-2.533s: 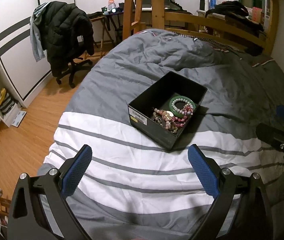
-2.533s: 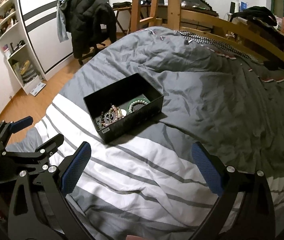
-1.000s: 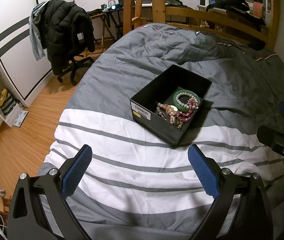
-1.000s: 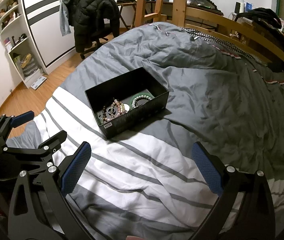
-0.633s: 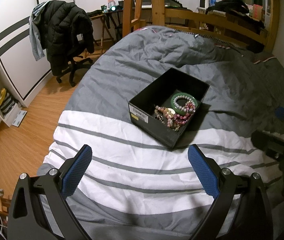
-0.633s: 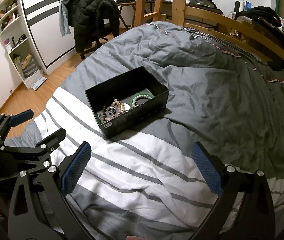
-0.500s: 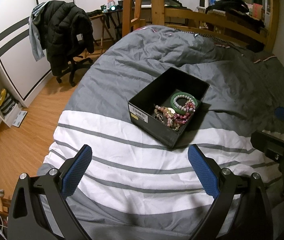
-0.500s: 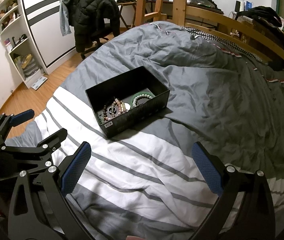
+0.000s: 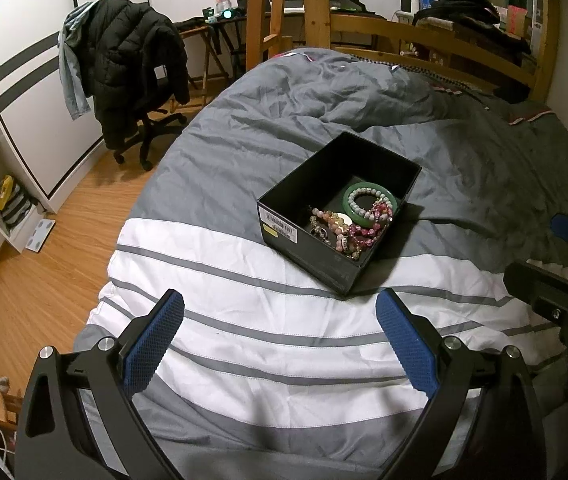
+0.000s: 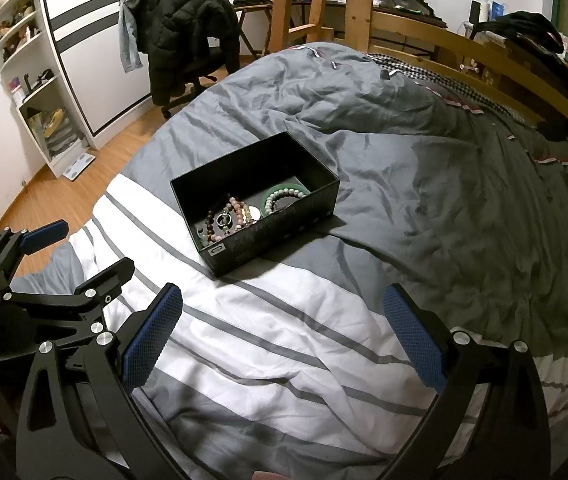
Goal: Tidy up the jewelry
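A black open box (image 9: 303,196) (image 10: 268,236) sits on the bed, on the grey part just past the white stripes. Inside lie a green bangle (image 9: 389,194) (image 10: 274,192) with a pale bead bracelet (image 9: 357,194) on it, and several pink and mixed bead bracelets (image 9: 357,230) (image 10: 236,210). My left gripper (image 9: 280,336) is open and empty, above the striped duvet in front of the box. My right gripper (image 10: 282,330) is open and empty, also short of the box. Each gripper shows at the edge of the other's view.
The bed has a grey and white striped duvet (image 9: 284,344) and a wooden frame (image 9: 435,36). An office chair with a black jacket (image 9: 132,64) stands on the wood floor to the left. A white wardrobe and shelves (image 10: 40,92) line the left wall.
Both grippers drifted slightly, so the box shifts a little in each view. They stay open and empty. The box and jewelry have not moved.
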